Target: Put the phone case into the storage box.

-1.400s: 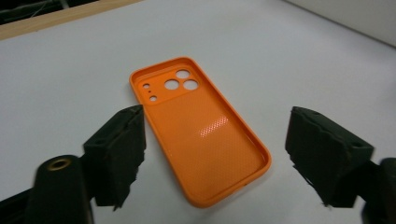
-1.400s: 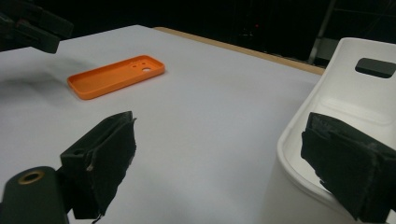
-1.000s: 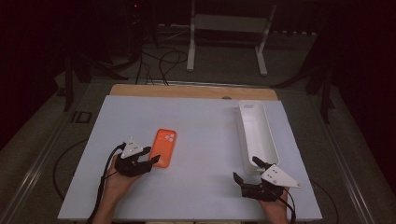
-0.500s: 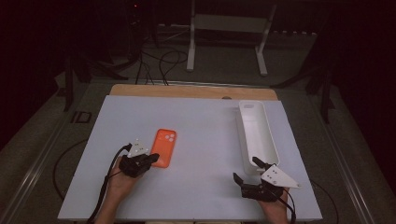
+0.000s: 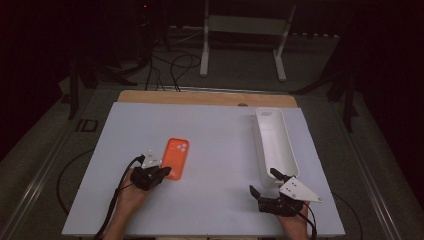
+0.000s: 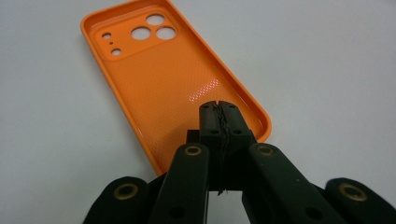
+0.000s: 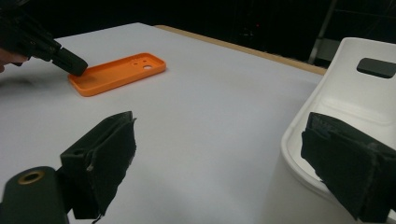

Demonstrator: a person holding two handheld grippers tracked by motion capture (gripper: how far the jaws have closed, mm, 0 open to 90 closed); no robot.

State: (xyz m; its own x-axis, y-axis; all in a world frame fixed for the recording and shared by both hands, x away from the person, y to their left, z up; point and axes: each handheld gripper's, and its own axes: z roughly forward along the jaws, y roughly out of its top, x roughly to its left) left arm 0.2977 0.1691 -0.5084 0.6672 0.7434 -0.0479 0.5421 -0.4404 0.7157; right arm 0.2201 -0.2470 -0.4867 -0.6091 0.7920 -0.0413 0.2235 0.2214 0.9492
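Observation:
An orange phone case (image 5: pixel 176 157) (image 6: pixel 173 79) (image 7: pixel 119 72) lies inside-up on the white table, left of centre. My left gripper (image 5: pixel 165 171) (image 6: pixel 218 109) is shut, and its joined tips rest over the case's near end, just inside the rim. From the right gripper view, the left gripper (image 7: pixel 74 67) touches that end of the case. My right gripper (image 5: pixel 262 180) (image 7: pixel 229 154) stands open near the front right. It is beside the near end of a long white tray (image 5: pixel 260 145) (image 7: pixel 355 107), with nothing between its pads.
The white board (image 5: pixel 220 130) covers a wooden table whose far edge (image 5: pixel 205 97) shows. Behind it, a white-legged stand (image 5: pixel 245 25) and cables (image 5: pixel 175 65) sit on the dark floor. A dark slot (image 7: pixel 376 66) marks the tray's far wall.
My left gripper has shifted a little to the right, onto the near end of the orange case. The right gripper has stayed put.

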